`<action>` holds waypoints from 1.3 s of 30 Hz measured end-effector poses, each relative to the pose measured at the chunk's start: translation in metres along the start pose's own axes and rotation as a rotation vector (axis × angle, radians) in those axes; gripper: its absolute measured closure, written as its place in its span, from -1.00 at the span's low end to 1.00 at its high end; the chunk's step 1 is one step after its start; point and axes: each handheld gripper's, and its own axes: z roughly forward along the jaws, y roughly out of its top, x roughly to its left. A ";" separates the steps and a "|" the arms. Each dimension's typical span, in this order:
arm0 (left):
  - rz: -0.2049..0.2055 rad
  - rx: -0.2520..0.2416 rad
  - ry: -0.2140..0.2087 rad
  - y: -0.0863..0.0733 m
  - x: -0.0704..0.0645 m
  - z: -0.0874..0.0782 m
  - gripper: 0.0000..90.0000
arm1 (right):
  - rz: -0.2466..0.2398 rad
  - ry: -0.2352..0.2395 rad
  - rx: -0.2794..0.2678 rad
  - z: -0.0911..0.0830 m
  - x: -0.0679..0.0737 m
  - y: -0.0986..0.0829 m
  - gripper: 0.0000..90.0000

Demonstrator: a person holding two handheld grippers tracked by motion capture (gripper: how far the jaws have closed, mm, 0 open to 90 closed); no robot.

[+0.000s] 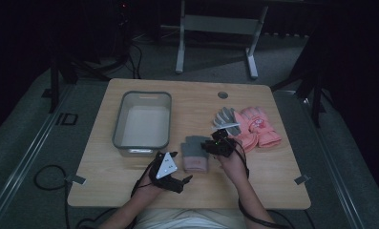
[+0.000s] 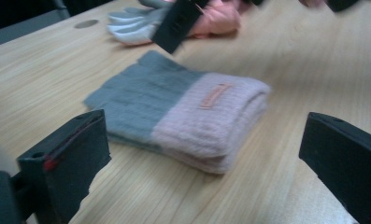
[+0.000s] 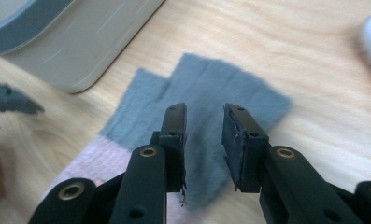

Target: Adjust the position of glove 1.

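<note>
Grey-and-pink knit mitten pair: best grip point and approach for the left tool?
Probably the pink cuff end of the mitten pair: it lies flat and stacked, and the cuff is its thickest edge. Bring the open left tool in low from the person's side, jaws straddling the cuff.

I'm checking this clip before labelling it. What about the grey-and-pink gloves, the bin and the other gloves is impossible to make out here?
- Grey-and-pink gloves: the label's wording is too blurred in the left gripper view; in the right gripper view the right hand-held gripper covers the middle.
- Bin: cut off by the right gripper view's top edge.
- Pink gloves and grey gloves: the count is unclear in the dim high view.
</note>
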 end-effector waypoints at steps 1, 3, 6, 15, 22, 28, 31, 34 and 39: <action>0.008 0.008 -0.024 0.004 -0.001 0.001 -0.92 | -0.001 -0.010 -0.004 -0.002 -0.003 0.001 0.54; 0.000 0.035 -0.060 0.011 0.000 0.004 -0.87 | 0.015 -0.014 -0.012 -0.004 -0.009 0.002 0.53; -0.040 0.078 -0.113 0.021 0.003 0.012 -0.84 | 0.045 -0.023 -0.006 -0.003 -0.017 0.004 0.51; 0.194 0.267 -0.088 0.035 -0.004 0.042 -0.68 | 0.105 -0.040 0.014 0.014 -0.030 0.013 0.15; 0.369 0.338 -0.018 0.035 -0.015 0.057 -0.48 | 0.151 -0.092 0.038 0.033 -0.035 0.011 0.07; 0.379 0.329 -0.039 0.033 -0.007 0.058 0.03 | 0.190 -0.051 0.076 0.046 -0.036 0.008 0.03; 0.324 0.304 -0.080 0.033 0.003 0.056 0.32 | 0.221 -0.003 0.072 0.048 -0.038 0.007 0.13; 0.262 0.278 -0.144 0.031 0.015 0.055 0.45 | 0.222 0.046 0.080 0.051 -0.037 0.008 0.17; 0.239 0.258 -0.196 0.028 0.024 0.054 0.50 | 0.255 0.128 0.099 0.055 -0.038 0.011 0.32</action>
